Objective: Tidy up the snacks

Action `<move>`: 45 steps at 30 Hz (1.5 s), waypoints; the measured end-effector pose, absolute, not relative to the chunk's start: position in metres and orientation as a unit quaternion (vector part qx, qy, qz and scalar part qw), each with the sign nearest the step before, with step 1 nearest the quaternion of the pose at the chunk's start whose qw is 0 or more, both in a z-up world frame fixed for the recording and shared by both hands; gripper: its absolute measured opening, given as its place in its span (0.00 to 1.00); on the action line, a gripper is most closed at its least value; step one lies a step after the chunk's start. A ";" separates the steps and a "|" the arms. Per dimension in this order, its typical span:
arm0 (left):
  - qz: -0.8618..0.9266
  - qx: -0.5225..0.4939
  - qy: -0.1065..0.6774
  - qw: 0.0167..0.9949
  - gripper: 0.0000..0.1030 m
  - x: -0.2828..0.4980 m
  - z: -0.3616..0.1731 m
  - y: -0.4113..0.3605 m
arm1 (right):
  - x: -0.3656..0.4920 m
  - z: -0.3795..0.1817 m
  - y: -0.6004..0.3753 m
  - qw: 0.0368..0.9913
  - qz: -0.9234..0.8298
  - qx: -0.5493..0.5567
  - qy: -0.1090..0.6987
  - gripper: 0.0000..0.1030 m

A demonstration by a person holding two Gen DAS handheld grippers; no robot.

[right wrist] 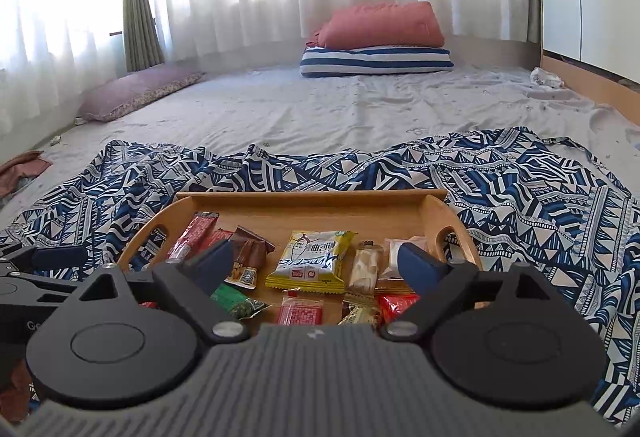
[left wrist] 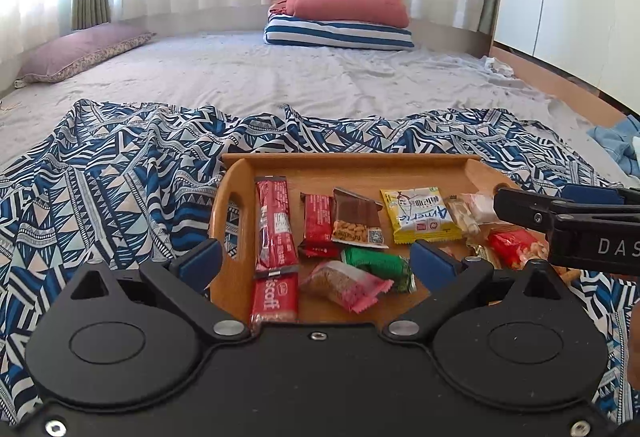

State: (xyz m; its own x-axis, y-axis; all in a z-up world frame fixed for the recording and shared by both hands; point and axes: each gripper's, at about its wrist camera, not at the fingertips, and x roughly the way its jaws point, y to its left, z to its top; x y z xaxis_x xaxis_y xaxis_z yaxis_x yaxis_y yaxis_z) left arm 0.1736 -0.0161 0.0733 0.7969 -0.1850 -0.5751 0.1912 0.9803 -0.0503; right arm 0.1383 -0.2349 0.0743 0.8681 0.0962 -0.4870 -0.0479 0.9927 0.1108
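Both grippers hover jaws wide and empty over the tray on the bed: left gripper nearest the red bar lying lengthwise away, right gripper above the yellow packet.

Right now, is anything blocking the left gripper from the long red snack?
Nothing visible does. The left gripper is open above the wooden tray, and the long red snack lies uncovered just ahead of it.

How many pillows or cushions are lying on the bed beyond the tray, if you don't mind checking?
3: a purple pillow at the far left by the curtain, and a striped cushion at the far middle with a red cushion stacked on it. None seem hidden.
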 end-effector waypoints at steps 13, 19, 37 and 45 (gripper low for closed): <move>-0.097 -0.001 0.298 0.949 0.98 0.116 0.077 -0.007 | 0.082 0.073 -0.227 0.975 0.045 0.000 0.218 1.00; -0.105 0.014 0.299 0.948 0.98 0.091 0.075 -0.011 | 0.061 0.069 -0.230 0.976 0.046 0.002 0.215 1.00; -0.088 0.025 0.319 0.943 0.99 0.043 0.047 -0.016 | 0.014 0.043 -0.229 0.978 0.022 -0.015 0.205 1.00; -0.066 0.011 0.345 0.936 0.99 0.049 0.019 -0.014 | 0.012 0.019 -0.232 0.973 0.008 -0.006 0.231 1.00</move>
